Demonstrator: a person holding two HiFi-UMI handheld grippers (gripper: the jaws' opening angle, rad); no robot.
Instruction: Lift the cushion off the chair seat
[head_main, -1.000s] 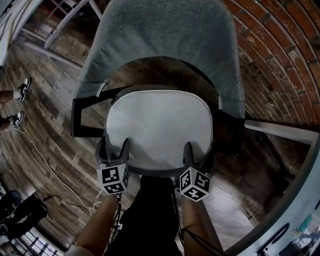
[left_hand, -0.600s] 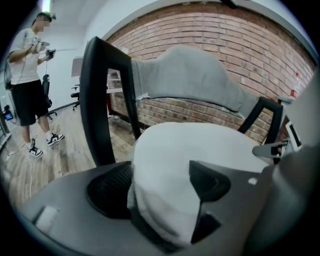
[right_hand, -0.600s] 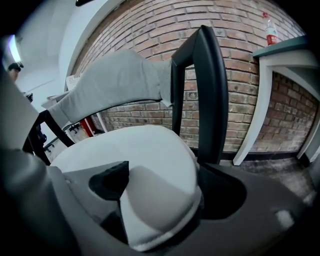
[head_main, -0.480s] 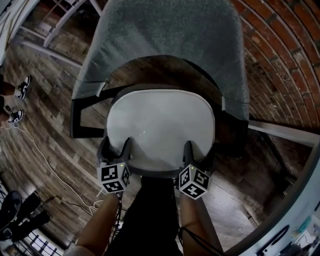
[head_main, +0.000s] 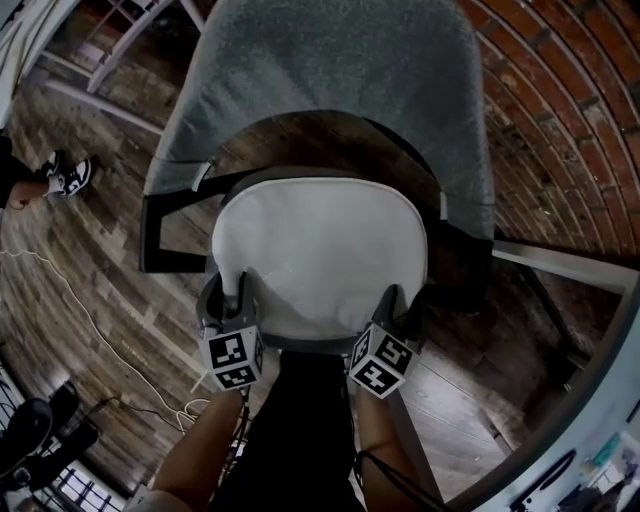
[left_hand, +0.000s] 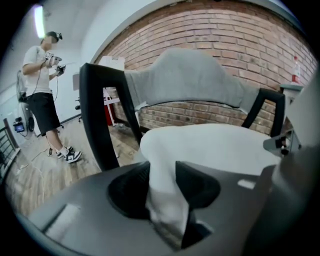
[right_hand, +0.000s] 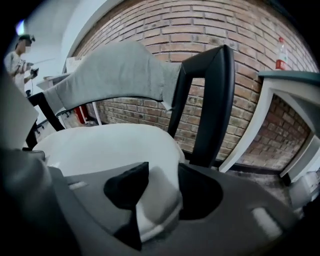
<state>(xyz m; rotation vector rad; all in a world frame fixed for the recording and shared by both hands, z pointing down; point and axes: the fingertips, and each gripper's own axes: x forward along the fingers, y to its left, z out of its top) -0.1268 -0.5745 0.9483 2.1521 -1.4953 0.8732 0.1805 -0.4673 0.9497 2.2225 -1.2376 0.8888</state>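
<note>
The white cushion (head_main: 320, 250) lies flat on the seat of the black-framed chair (head_main: 165, 235), its front edge toward the person. Both grippers have hold of that front edge.

The left gripper (head_main: 225, 297) sits at the cushion's front left corner. Its jaws have just been closing, and in the left gripper view they stand partly drawn in, with a fold of the white cushion (left_hand: 215, 145) pinched between the pads of the gripper (left_hand: 162, 185). The fabric bunches up where it is squeezed.

The right gripper (head_main: 400, 305) is at the front right corner, angled a little inward. Its jaws have just been closing too, and the right gripper view shows a wad of the cushion's (right_hand: 100, 145) edge clamped between the pads of that gripper (right_hand: 155, 195) (about half closed, like the left).

The rest of the cushion rests on the seat, not raised. A grey cover (head_main: 330, 80) drapes over the chair's curved backrest. The chair stands on a wooden floor (head_main: 90, 260) in front of a brick wall (head_main: 560, 120). A person (left_hand: 42, 85) stands well off to the left, and a bottle (right_hand: 281, 54) stands on a white counter (right_hand: 290, 80) to the right.
</note>
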